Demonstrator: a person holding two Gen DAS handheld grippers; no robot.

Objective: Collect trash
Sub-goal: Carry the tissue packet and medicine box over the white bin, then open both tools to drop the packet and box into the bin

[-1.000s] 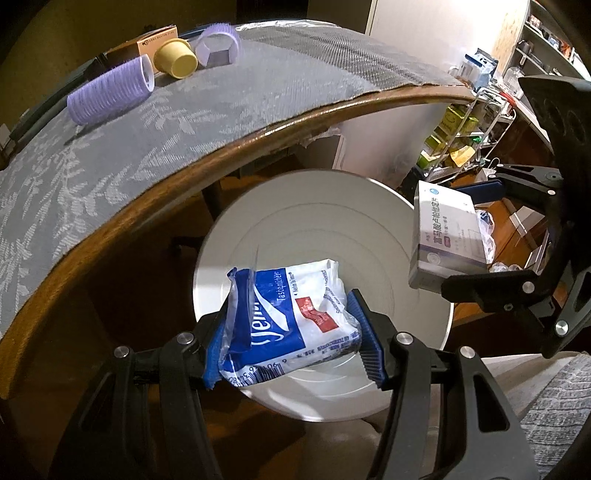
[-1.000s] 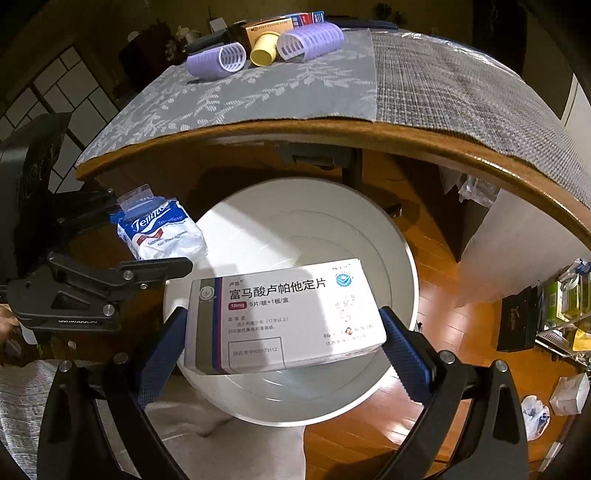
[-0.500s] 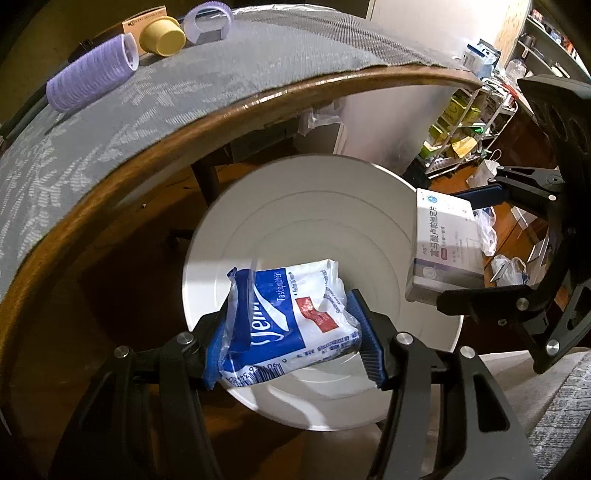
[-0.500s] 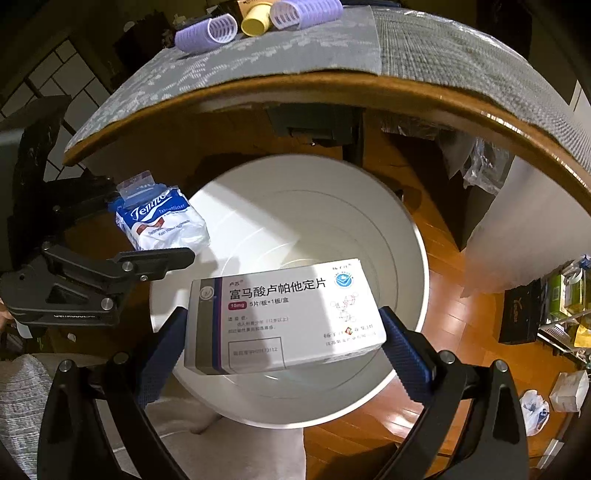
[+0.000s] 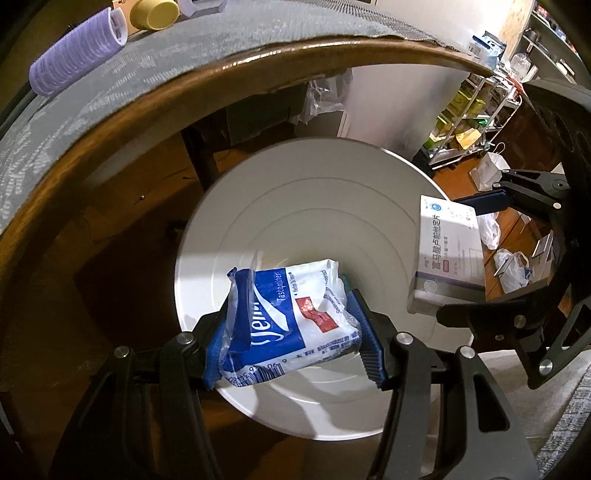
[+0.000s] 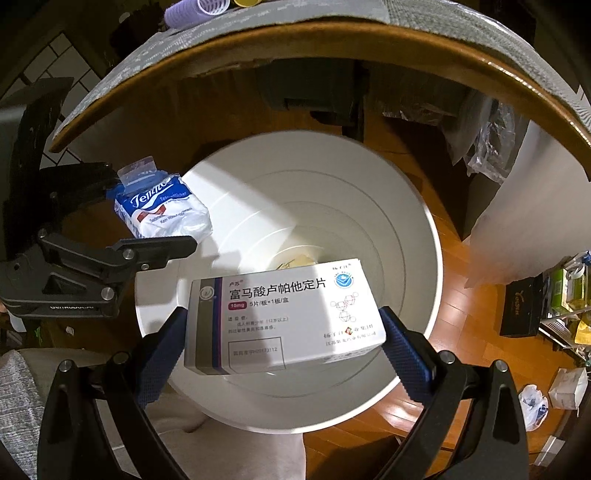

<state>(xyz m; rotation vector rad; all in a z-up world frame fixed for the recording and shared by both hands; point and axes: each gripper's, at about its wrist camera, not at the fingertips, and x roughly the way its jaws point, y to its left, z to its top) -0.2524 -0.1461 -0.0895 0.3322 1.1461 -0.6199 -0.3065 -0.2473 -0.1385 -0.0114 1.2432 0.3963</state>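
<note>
1. Two hand-held grippers hang over a white bin point(image 5: 295, 206) on the wooden floor point(image 6: 461, 306), each loaded: the left gripper point(image 5: 291, 332) has its blue fingers point(image 5: 369, 347) clamped on a blue-and-white tissue pack point(image 5: 291, 314), and the right gripper point(image 6: 284, 339) squeezes a white medicine box point(image 6: 284, 314) by its two short ends.

2. The step in hand looks like the drop. Both pieces of trash sit above the bin's open mouth, the tissue pack towards its left rim as the right wrist camera shows it, the box nearer the middle (something small and pale lies at the bottom, too dim to name).

3. The next move, by my reading, calls for each pair of fingers to let go while its load is well inside the rim. The tissue pack hangs close to the edge, so the left gripper may want to come further in first.

4. Behind and above the bin curves the wooden edge of the worktop point(image 5: 184, 96), covered by a grey patterned cloth point(image 5: 92, 110). On it lie a purple hair roller point(image 5: 77, 55) and a yellow cup point(image 5: 155, 16).

5. The room is dim and cluttered: a wire shelf rack point(image 5: 476, 110) with packets at the right, and plastic bags point(image 5: 513, 266) lying on the floor beside it.
</note>
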